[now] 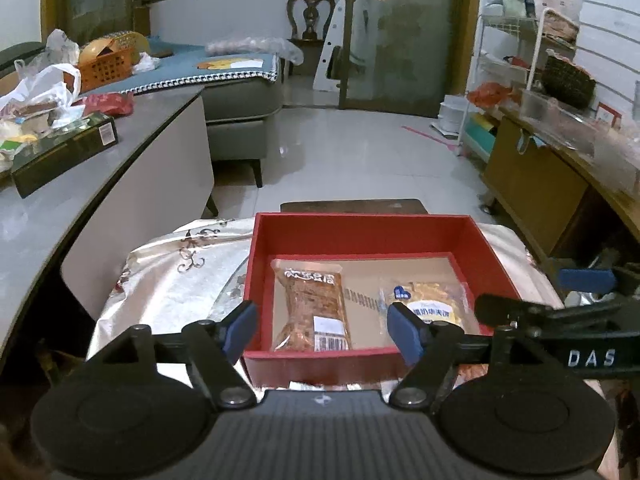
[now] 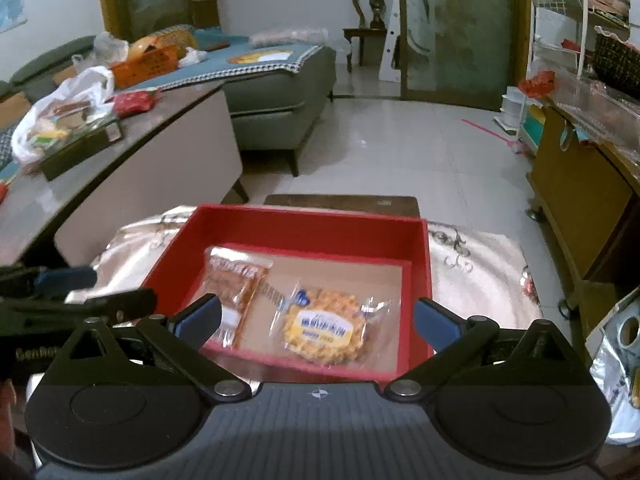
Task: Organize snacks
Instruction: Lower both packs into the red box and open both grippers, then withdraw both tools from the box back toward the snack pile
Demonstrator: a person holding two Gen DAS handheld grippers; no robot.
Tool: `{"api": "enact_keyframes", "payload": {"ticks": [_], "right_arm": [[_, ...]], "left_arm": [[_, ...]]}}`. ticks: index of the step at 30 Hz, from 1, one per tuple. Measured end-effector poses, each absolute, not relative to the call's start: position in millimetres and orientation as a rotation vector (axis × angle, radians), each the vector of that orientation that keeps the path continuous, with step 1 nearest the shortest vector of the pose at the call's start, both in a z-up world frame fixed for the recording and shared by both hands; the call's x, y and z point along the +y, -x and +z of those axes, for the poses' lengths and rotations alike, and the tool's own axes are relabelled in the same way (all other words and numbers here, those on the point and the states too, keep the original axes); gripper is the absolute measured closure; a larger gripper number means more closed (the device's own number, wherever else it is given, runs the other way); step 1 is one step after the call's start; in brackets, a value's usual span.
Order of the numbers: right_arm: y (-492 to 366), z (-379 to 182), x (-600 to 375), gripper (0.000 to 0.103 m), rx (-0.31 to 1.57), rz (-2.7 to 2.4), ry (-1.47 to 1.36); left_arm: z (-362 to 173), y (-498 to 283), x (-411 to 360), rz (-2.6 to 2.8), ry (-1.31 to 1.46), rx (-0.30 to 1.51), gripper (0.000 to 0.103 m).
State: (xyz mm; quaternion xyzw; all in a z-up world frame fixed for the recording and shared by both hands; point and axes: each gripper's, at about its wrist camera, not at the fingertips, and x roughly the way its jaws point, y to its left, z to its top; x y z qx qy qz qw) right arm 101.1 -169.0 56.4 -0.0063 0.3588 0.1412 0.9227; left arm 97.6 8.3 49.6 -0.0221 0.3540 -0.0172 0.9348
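Both packets lie in the red box (image 1: 360,236): your left gripper (image 1: 322,330) and right gripper (image 2: 316,320) hang empty, jaws apart. Next, fetch another snack.

Both wrist cameras are looking forward and downward along their fingers, sitting near the red box (image 1: 360,236), left view from its left, right view from its right; both are sharing the box and the room behind.
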Motion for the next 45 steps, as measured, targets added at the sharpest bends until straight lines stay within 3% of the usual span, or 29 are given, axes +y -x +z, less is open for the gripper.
{"api": "enact_keyframes", "payload": {"ticks": [30, 45], "right_arm": [[-32, 37, -161, 0.0, 0.822, 0.363, 0.051], [-22, 29, -167, 0.0, 0.89, 0.399, 0.038]], "left_arm": [[28, -18, 15, -0.036, -0.108, 0.786, 0.029], [-8, -9, 31, -0.138, -0.185, 1.013, 0.028]]}}
